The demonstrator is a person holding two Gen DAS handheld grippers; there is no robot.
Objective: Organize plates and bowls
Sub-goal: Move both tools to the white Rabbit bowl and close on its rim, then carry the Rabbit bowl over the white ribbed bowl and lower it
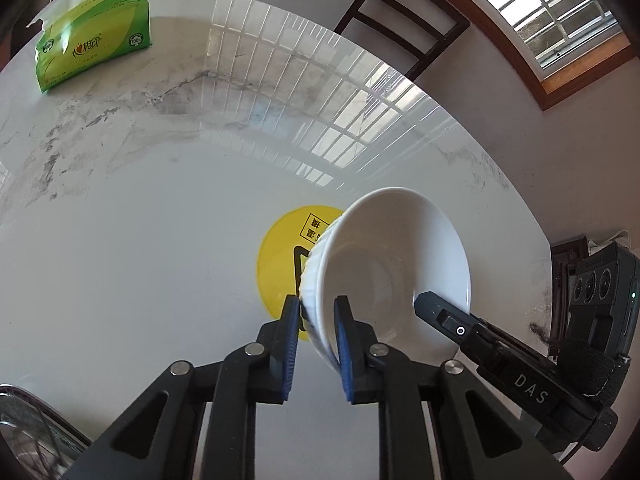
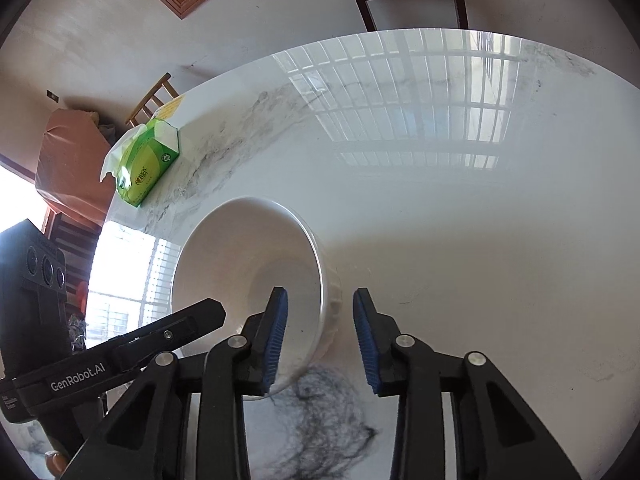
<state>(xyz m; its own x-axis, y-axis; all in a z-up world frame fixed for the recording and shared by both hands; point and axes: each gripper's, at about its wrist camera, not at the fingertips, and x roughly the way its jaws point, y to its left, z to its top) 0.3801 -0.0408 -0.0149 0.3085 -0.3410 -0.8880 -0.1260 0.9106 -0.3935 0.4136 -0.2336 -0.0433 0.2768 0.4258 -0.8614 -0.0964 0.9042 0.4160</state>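
My left claw [image 1: 316,316] is pinched onto the near rim of the white bowl [image 1: 400,248], 1 pad outside the wall, 1 inside, and the bowl sits tilted over the tabletop [image 1: 140,240]. My right claw [image 2: 320,312] straddles the opposite rim: its left pad [image 2: 276,336] lies against the bowl's inner wall, but I see a gap at the other pad. A yellow sticker [image 1: 280,264] lies under the bowl; a green tissue pack [image 1: 94,40] sits well beyond.
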